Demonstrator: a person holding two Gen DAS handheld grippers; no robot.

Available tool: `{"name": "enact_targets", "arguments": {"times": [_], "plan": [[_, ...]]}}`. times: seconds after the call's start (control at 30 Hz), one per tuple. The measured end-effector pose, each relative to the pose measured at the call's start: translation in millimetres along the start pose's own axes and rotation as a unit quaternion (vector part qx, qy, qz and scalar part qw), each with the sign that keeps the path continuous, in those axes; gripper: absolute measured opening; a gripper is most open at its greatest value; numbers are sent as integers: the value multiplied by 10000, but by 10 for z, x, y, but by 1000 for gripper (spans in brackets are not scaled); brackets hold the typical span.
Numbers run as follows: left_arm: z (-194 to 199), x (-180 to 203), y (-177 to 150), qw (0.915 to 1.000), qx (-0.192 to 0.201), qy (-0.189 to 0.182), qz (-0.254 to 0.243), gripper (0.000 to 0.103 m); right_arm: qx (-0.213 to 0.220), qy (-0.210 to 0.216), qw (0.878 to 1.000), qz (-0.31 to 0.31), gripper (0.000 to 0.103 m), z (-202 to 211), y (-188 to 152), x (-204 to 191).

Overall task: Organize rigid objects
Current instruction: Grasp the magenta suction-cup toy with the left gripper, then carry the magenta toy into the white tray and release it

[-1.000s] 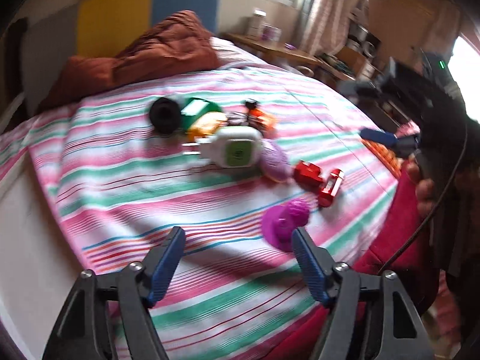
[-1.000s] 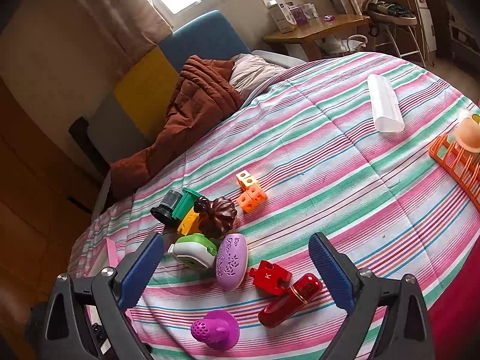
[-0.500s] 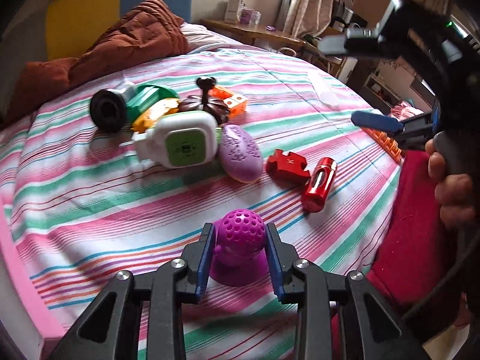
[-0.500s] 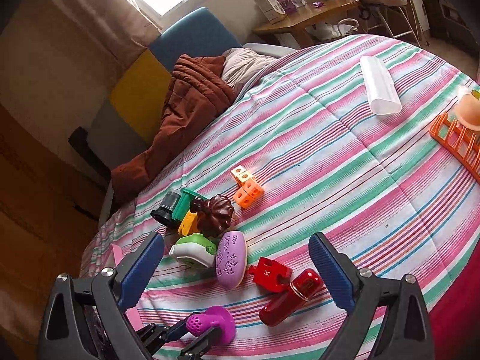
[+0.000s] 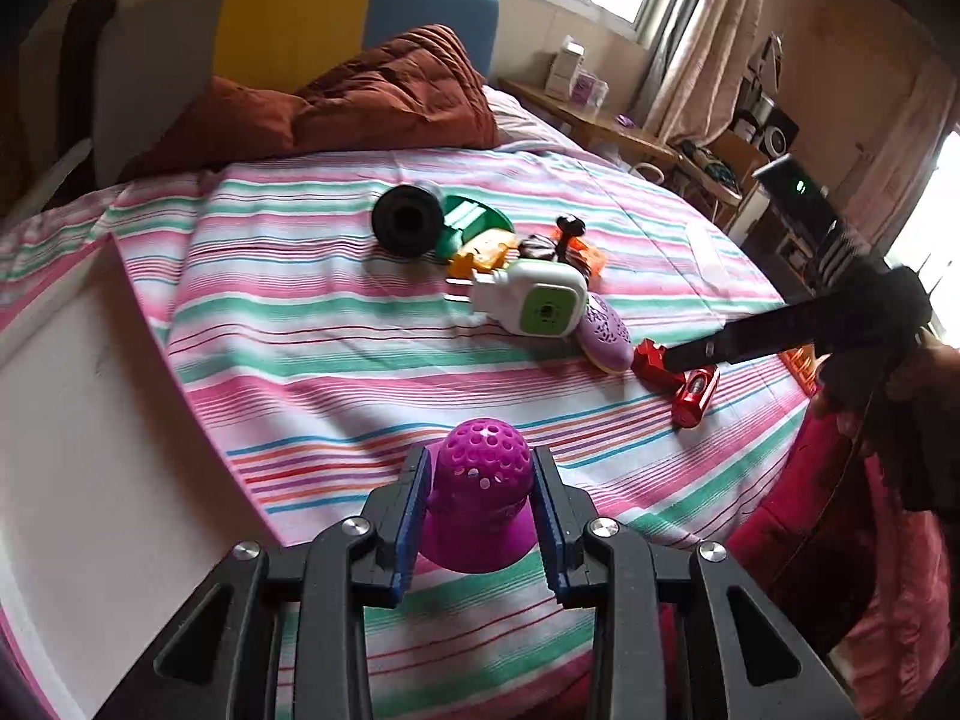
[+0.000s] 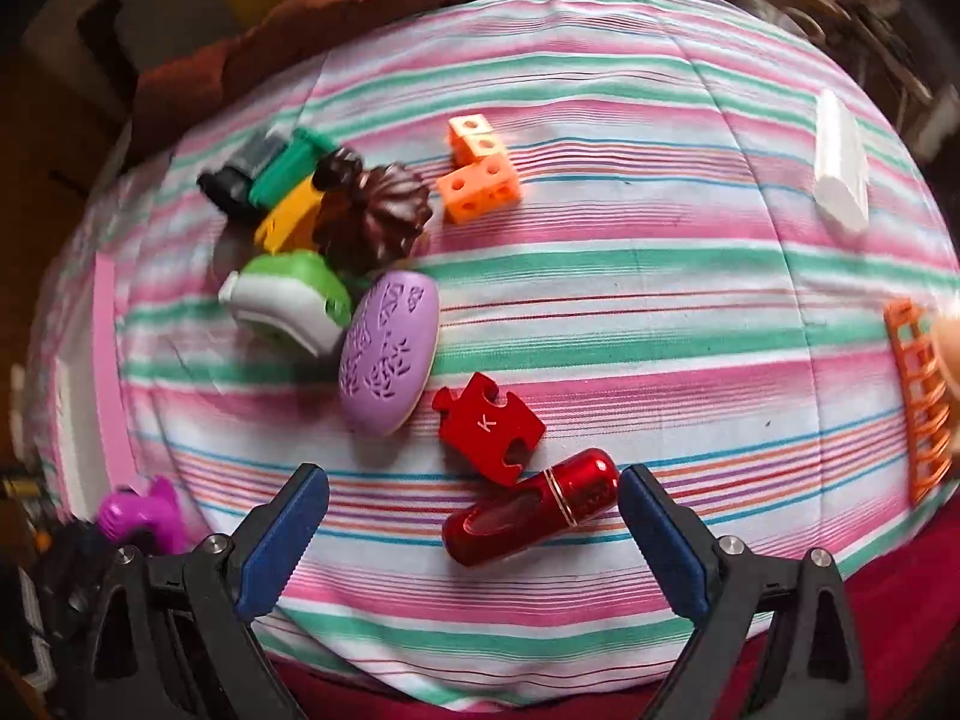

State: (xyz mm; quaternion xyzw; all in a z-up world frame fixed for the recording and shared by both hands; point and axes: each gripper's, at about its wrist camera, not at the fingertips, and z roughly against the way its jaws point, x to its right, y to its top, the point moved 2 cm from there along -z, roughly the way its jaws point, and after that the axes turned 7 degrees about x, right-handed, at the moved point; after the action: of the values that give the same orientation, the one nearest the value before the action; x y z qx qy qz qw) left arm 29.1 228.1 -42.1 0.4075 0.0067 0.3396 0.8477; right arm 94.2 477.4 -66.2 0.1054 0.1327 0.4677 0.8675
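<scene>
My left gripper is shut on a purple perforated dome toy and holds it above the striped bedspread near the white tray. The toy also shows at the far left in the right wrist view. My right gripper is open and hovers over a red metallic cylinder, with a red puzzle piece just beyond. Farther off lie a lilac oval case, a green-and-white device, a brown ridged piece, orange cubes and black, green and yellow pieces.
An orange rack sits at the bed's right edge and a white block lies far right. A brown quilt is heaped at the headboard. A red cloth hangs over the near edge.
My left gripper has lifted the purple toy and swung left toward the white tray. My right gripper has dropped low and close over the red cylinder, still open.
</scene>
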Motion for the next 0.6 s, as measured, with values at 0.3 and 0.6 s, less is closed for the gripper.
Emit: {"name": "enact_targets", "arguments": {"times": [0.3, 0.6], "plan": [[273, -191, 3, 9994, 223, -14, 271, 33, -751, -954, 9833, 1355, 99, -309, -145, -174], [523, -710, 48, 9952, 499, 420, 723, 34, -947, -1149, 9733, 1746, 76, -479, -355, -226]]}}
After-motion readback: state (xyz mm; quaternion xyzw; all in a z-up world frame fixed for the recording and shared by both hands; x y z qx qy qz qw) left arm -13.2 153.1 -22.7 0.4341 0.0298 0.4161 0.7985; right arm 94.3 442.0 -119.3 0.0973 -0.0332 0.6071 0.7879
